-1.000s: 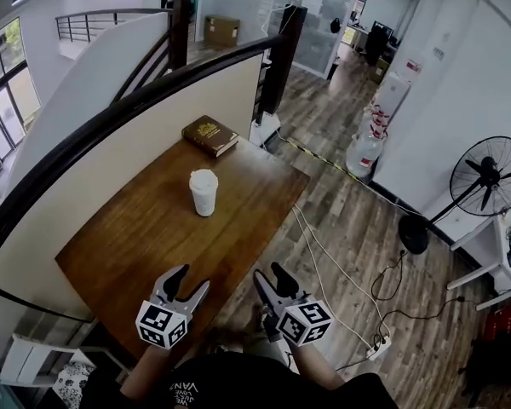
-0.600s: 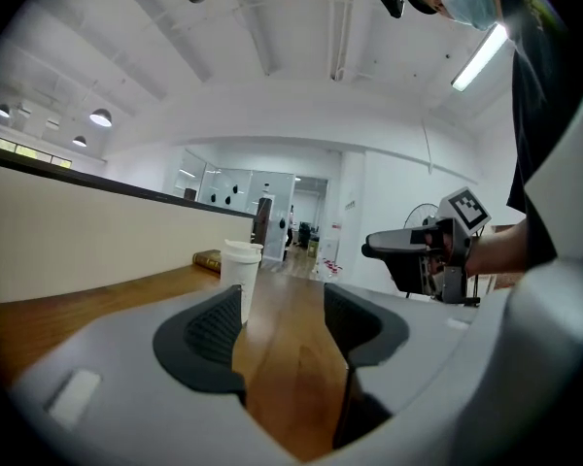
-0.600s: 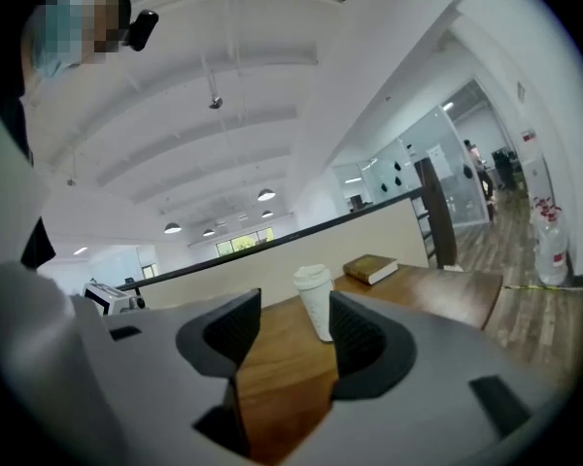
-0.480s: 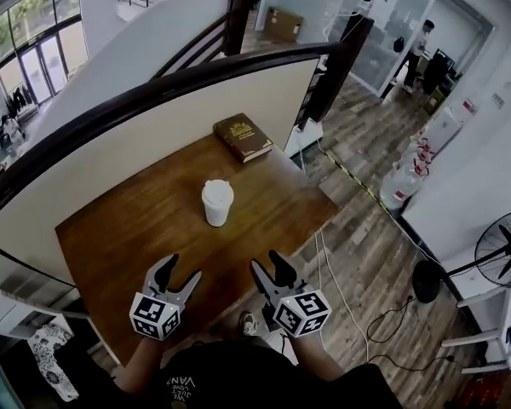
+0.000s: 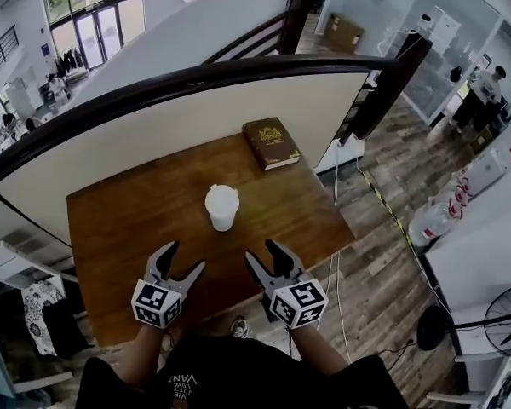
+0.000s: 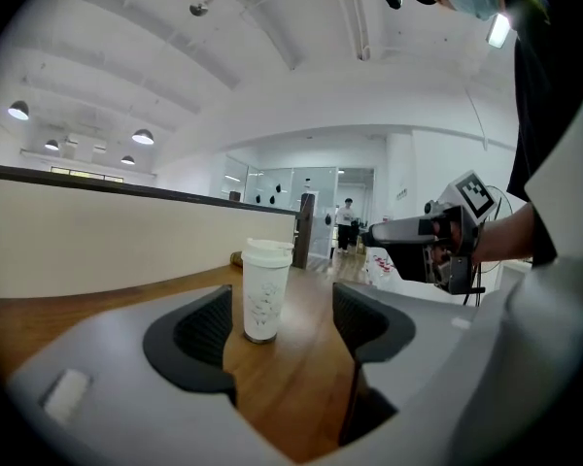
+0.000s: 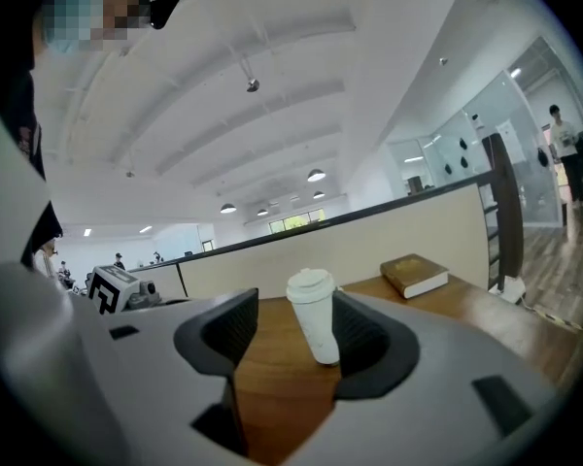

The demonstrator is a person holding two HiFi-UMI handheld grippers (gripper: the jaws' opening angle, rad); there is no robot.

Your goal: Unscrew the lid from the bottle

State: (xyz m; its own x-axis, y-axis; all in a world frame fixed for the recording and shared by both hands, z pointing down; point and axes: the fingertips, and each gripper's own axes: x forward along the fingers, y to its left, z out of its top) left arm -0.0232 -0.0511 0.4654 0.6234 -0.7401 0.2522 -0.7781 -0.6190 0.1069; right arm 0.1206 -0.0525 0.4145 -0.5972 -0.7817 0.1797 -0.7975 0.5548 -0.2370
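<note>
A white bottle (image 5: 222, 207) with a white lid (image 5: 222, 198) stands upright in the middle of the brown wooden table (image 5: 136, 220). It also shows ahead between the jaws in the left gripper view, bottle (image 6: 263, 291), and in the right gripper view, bottle (image 7: 315, 316). My left gripper (image 5: 179, 260) hovers over the table's near edge, its jaws opening with nothing between them. My right gripper (image 5: 261, 256) is beside it, jaws opening too and empty. Both sit well short of the bottle.
A brown book (image 5: 271, 142) lies at the table's far right corner. A cream half-wall with a dark rail (image 5: 196, 75) runs behind the table. To the right are wooden floor, a cable (image 5: 336, 271) and a fan (image 5: 507, 318).
The view has swung left, so the table is more centred. Both grippers stay near the table's front edge. The left jaws have spread wider.
</note>
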